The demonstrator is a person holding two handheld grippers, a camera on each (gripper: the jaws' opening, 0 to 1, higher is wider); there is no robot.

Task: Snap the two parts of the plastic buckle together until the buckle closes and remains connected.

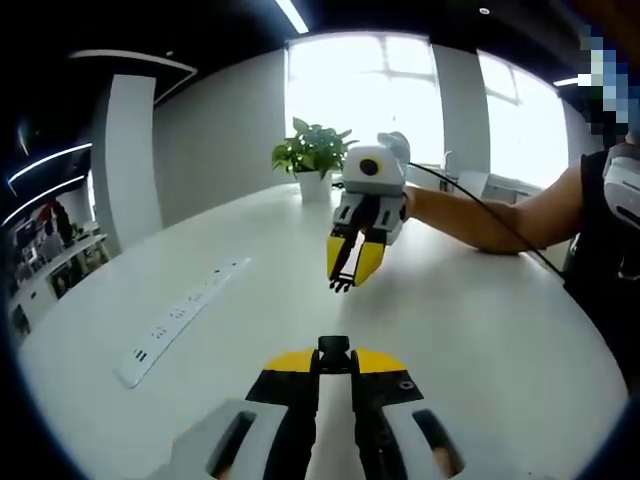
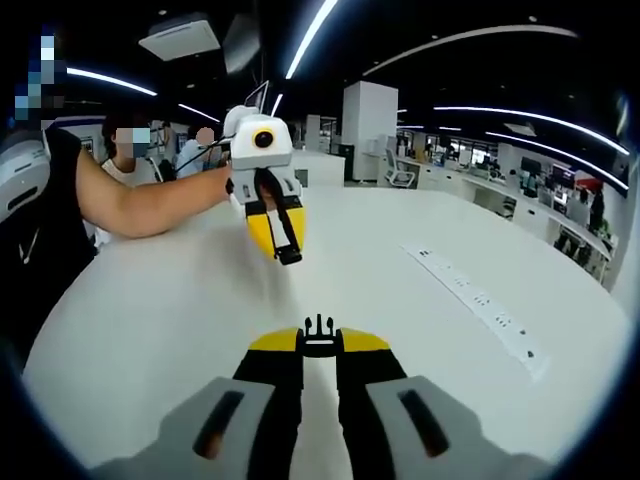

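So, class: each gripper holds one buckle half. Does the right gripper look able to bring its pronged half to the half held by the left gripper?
Probably yes: the right gripper and left gripper face each other over bare table, nothing between them.

We count two grippers, left gripper (image 1: pixel 334 362) and right gripper (image 2: pixel 319 342), each pinching one black buckle half: the socket piece (image 1: pixel 334 349) and the pronged piece (image 2: pixel 318 331), so two parts. One power strip (image 1: pixel 180 318) sits at 9 o'clock, one potted plant (image 1: pixel 313 155) at 12.
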